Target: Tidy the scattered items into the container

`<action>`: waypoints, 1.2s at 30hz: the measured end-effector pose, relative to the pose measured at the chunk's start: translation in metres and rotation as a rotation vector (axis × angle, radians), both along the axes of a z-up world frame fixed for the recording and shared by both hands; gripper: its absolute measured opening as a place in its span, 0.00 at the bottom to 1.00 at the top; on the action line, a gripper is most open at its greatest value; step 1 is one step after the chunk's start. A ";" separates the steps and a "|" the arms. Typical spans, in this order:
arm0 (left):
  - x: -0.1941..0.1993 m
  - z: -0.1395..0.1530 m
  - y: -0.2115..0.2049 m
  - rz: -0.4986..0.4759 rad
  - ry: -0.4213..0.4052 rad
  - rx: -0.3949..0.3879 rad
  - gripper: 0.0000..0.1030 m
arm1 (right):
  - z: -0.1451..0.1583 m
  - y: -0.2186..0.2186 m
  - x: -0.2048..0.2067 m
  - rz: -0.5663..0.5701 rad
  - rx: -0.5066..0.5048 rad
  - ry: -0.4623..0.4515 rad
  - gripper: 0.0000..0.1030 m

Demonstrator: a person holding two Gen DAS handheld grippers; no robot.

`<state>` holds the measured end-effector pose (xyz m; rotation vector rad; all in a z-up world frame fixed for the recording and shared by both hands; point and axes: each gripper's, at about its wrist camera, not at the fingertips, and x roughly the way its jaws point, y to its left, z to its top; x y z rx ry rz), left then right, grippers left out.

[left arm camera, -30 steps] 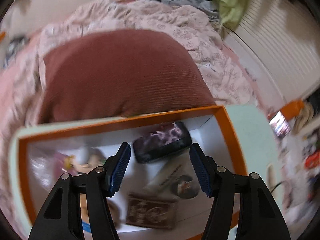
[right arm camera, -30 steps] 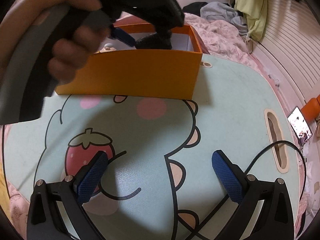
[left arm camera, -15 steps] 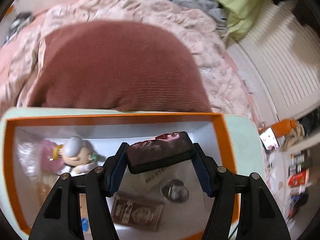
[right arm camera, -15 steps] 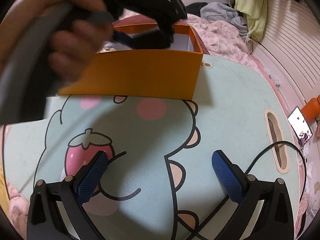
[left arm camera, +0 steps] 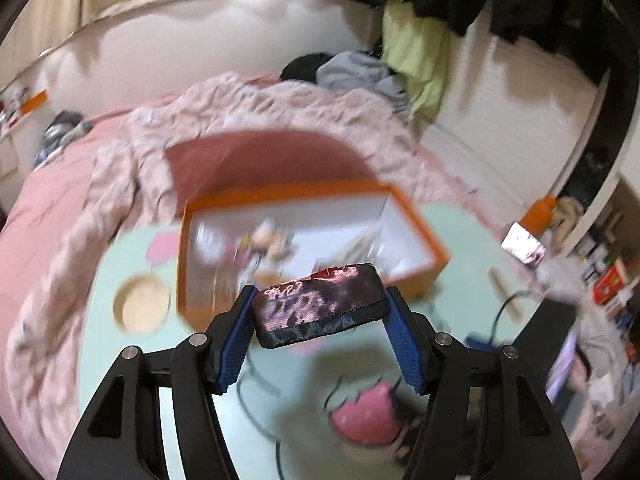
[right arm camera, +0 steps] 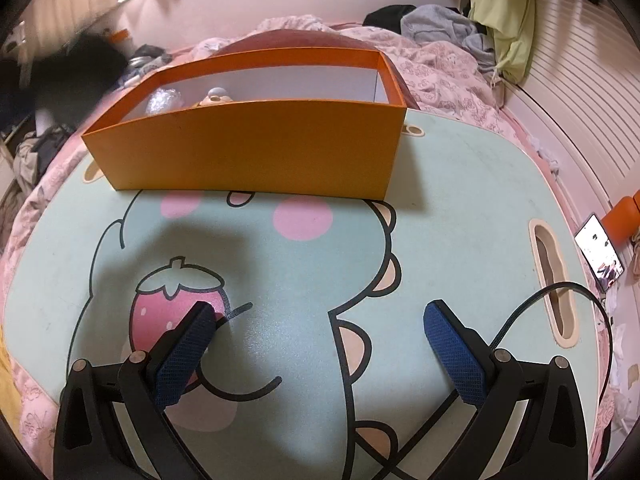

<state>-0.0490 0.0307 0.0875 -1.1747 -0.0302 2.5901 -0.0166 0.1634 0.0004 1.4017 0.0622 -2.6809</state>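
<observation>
My left gripper (left arm camera: 320,316) is shut on a dark pouch with a pink pattern (left arm camera: 320,306) and holds it in the air above the mint table, on the near side of the orange box (left arm camera: 308,236). The box shows blurred there, with a doll and other items inside. In the right wrist view the orange box (right arm camera: 256,148) stands at the table's far side, with a small doll (right arm camera: 216,96) and a shiny wrapped item (right arm camera: 164,100) inside. My right gripper (right arm camera: 316,340) is open and empty, low over the cartoon table top (right arm camera: 440,208).
A black cable (right arm camera: 552,300) loops over the table's right side by a slot handle (right arm camera: 554,280). A dark red cushion (left arm camera: 264,160) and a pink quilt (left arm camera: 120,184) lie behind the box. A phone (right arm camera: 600,252) lies off the right edge. A round hole (left arm camera: 138,308) is at the table's left.
My left gripper shut on the pouch inside the box, lifted it out and pulled back high over the table. The left hand has left the right wrist view. My right gripper has not moved.
</observation>
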 end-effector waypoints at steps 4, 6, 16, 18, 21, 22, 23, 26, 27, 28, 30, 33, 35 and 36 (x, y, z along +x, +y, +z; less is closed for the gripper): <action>0.003 -0.032 -0.008 0.017 -0.073 0.055 0.61 | -0.001 0.000 0.000 0.000 0.000 0.001 1.00; 0.001 -0.038 -0.008 0.052 -0.072 0.043 0.61 | -0.001 0.000 0.001 0.000 0.001 0.001 1.00; 0.018 -0.045 -0.038 0.167 -0.048 0.101 0.79 | -0.001 -0.001 0.000 -0.002 0.003 0.001 1.00; 0.028 -0.050 -0.045 0.183 -0.064 0.112 0.79 | -0.001 -0.002 0.000 -0.002 0.004 0.001 1.00; 0.044 -0.063 -0.049 0.179 -0.104 0.117 0.79 | -0.001 -0.003 0.001 -0.003 0.004 0.000 1.00; 0.050 -0.067 -0.048 0.186 -0.116 0.103 0.79 | -0.001 -0.003 0.001 -0.003 0.005 0.000 1.00; 0.055 -0.071 -0.048 0.197 -0.121 0.087 0.79 | -0.001 -0.003 0.001 -0.002 0.005 0.000 1.00; 0.066 -0.076 -0.042 0.220 -0.096 0.022 0.79 | -0.001 -0.003 0.002 -0.002 0.006 0.000 1.00; 0.067 -0.075 -0.039 0.224 -0.091 0.004 0.79 | -0.002 -0.003 0.002 -0.003 0.006 0.000 1.00; 0.067 -0.074 -0.037 0.226 -0.084 -0.006 0.79 | -0.001 -0.003 0.002 -0.005 0.006 0.000 1.00; 0.067 -0.077 -0.034 0.234 -0.081 -0.036 0.79 | 0.000 -0.001 0.002 -0.012 0.002 0.002 1.00; 0.067 -0.082 -0.025 0.253 -0.068 -0.136 0.80 | 0.005 0.006 0.003 -0.024 -0.033 0.011 0.94; 0.068 -0.083 -0.026 0.254 -0.064 -0.132 0.81 | 0.013 0.011 0.006 -0.024 -0.055 0.031 0.87; 0.068 -0.083 -0.027 0.255 -0.063 -0.131 0.82 | 0.018 0.013 0.007 -0.019 -0.057 0.043 0.85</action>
